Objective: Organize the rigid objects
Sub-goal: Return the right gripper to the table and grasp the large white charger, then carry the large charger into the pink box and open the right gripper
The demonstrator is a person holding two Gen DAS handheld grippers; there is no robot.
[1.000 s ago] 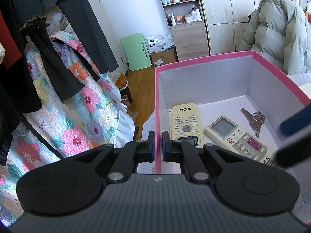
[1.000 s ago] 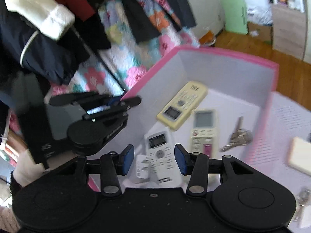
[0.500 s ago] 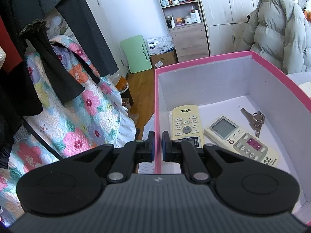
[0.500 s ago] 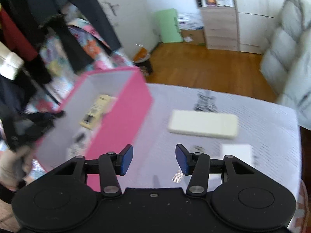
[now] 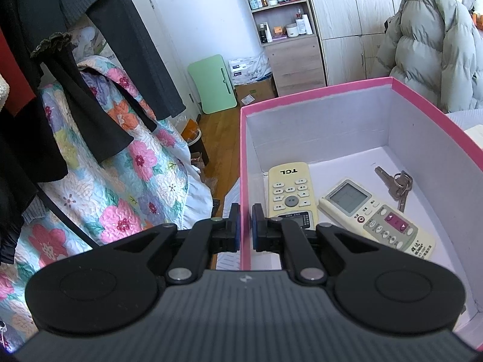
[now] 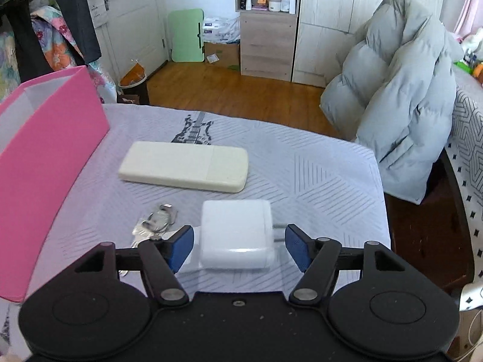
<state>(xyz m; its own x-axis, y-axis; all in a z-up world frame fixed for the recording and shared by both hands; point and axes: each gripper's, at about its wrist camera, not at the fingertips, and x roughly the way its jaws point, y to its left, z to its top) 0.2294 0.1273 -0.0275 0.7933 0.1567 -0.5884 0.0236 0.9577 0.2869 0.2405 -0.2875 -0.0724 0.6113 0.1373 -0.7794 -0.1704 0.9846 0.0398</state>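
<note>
While the left wrist view looks down into the pink box (image 5: 332,90), the right wrist view sees that box only from outside, as a pink wall (image 6: 45,166) at its left edge, and takes in the table instead. Inside the box lie a cream TCL remote (image 5: 291,193), a second remote with a pink button panel (image 5: 377,214) beside it, and a bunch of keys (image 5: 397,184) further toward the far right corner (none of these shows in the right view).

The left gripper (image 5: 246,229) is pinched onto the box's near wall, one pad outside and one inside, with the pink edge between them. The right gripper (image 6: 238,246) stands spread wide — its jaws have just been opening — and the white charger block (image 6: 235,232) sits between the blue pads (image 6: 181,246), untouched on either side as far as can be seen; its metal prongs point toward the right pad.

Beyond the charger, further from the camera, a long cream case (image 6: 184,166) lies flat on the pale lilac tablecloth (image 6: 317,175). Just left of the charger, a second set of keys (image 6: 157,221) rests between it and the box wall. Past the table's far right corner, a grey puffer coat (image 6: 398,96) is draped over a chair.
</note>
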